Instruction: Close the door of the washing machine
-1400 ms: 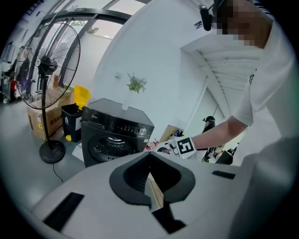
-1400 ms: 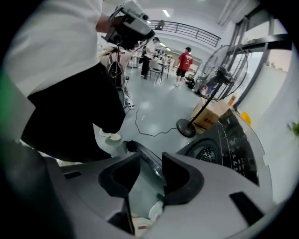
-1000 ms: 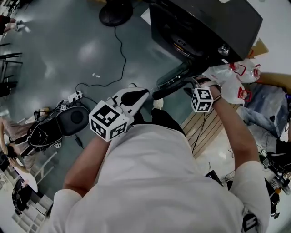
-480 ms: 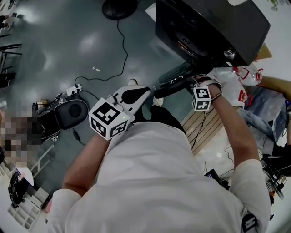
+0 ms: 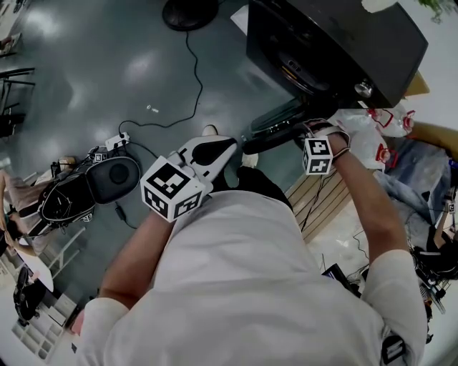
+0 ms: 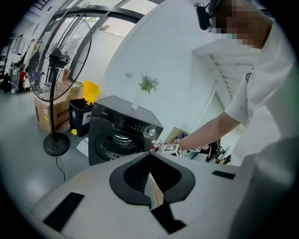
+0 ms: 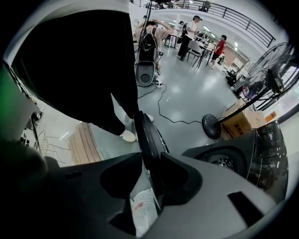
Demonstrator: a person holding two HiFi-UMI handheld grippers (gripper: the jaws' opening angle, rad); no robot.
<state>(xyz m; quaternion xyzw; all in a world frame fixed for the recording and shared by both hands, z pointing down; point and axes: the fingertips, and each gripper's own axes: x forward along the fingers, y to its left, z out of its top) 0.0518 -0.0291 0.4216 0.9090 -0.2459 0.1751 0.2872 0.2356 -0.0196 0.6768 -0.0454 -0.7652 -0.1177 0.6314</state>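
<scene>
The dark washing machine point(image 5: 336, 43) stands at the top right, its round drum point(image 6: 114, 144) showing. Its door point(image 5: 275, 125) hangs open, swung out toward me. My right gripper point(image 5: 304, 132) points down over the door's outer edge. In the right gripper view the door rim point(image 7: 147, 135) runs between the jaws of the right gripper point(image 7: 150, 156). These jaws have just been closing; the rim lies against one finger, and a gap remains at the other. My left gripper point(image 5: 225, 146) hovers apart from the door, shut and empty, its tips point(image 6: 149, 156) meeting.
A white plastic bag point(image 5: 365, 129) and a wooden pallet point(image 5: 322, 193) lie at the right of the door. A fan's base point(image 5: 189, 11), a black cable point(image 5: 193, 71) and a black bag point(image 5: 107, 182) are on the grey floor. A standing fan point(image 6: 56, 84) is left of the machine.
My right gripper has settled slightly lower over the door's edge. The left gripper and the door keep their places.
</scene>
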